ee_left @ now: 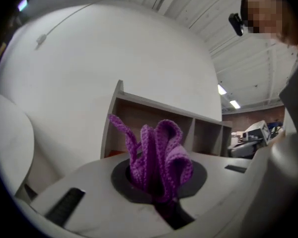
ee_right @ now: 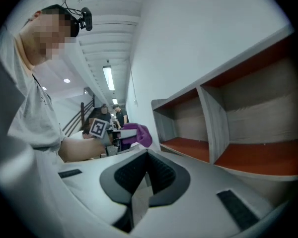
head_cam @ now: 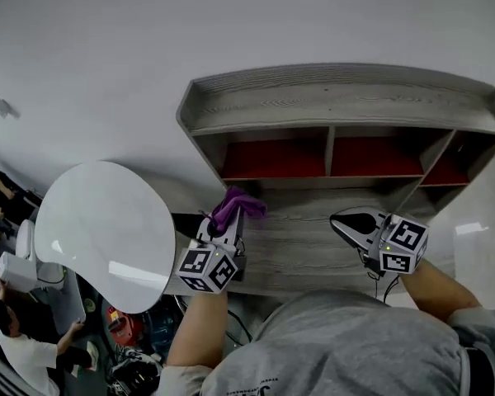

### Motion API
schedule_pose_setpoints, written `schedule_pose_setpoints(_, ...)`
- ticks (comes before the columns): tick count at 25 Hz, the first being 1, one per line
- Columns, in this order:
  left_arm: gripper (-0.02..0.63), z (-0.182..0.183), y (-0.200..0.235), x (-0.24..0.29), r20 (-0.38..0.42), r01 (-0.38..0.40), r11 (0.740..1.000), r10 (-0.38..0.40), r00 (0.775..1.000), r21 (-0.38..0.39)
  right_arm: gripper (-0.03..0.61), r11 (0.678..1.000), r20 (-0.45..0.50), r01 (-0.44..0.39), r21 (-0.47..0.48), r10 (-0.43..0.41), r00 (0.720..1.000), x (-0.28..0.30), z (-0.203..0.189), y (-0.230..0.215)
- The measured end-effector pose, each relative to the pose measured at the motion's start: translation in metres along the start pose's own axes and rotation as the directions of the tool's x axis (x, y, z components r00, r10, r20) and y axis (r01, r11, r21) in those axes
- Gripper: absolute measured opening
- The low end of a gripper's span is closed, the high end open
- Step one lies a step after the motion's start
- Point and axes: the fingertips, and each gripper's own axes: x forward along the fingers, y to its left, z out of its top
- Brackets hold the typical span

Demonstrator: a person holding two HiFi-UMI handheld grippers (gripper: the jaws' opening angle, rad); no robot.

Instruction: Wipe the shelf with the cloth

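Item one: cloth, purple, coarse knit, bunched in upright folds. It is clamped between the jaws of my left gripper, over the left edge of the shelf.
Item two: shelf, grey wood-grain boards, with red-floored rectangular compartments behind.
Item three: my right gripper, jaws together, nothing held, near the shelf's right edge.

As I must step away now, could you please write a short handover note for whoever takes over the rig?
Left gripper: shut on the purple cloth, bunched, held over the lower board of the shelf, near its left end.
Right gripper: shut, empty, over the board's right side.
Done: cloth in hand.
Left: press it down and wipe; any wiping so far cannot be told.
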Motion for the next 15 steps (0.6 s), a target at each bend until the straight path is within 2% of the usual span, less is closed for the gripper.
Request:
schedule_pose_setpoints(3,0.058,0.004,0.020,0.044,-0.072,-0.166,0.981,0.174,0.982,0.100,0.009,0.996,-0.030,-0.084,0.027,0.085,0.996,-0.007,-0.012,-0.025)
schedule_pose_setpoints(5,0.058,0.005,0.032,0.078,-0.122,-0.229,0.945,0.262,0.957,0.234,0.011,0.994,-0.039,-0.105,0.044,0.107,0.994,-0.013,-0.018,-0.039)
schedule_pose_setpoints(7,0.058,0.002,0.047,0.111,-0.176,-0.266,0.896,0.344,0.922,0.357,0.011,0.992,-0.036,-0.112,0.058,0.115,0.993,-0.021,-0.022,-0.048)
schedule_pose_setpoints(9,0.058,-0.005,0.067,0.134,-0.234,-0.291,0.845,0.425,0.874,0.448,0.011,0.992,-0.027,-0.107,0.068,0.109,0.994,-0.029,-0.028,-0.054)
schedule_pose_setpoints(13,0.058,-0.018,0.095,0.163,-0.305,-0.294,0.726,0.570,0.763,0.622,0.009,0.990,-0.006,-0.062,0.123,0.063,0.998,-0.043,-0.039,-0.070)
schedule_pose_setpoints(15,0.058,-0.024,0.110,0.173,-0.331,-0.289,0.689,0.618,0.713,0.665,0.009,0.991,-0.004,-0.040,0.125,0.041,0.999,-0.047,-0.041,-0.076)
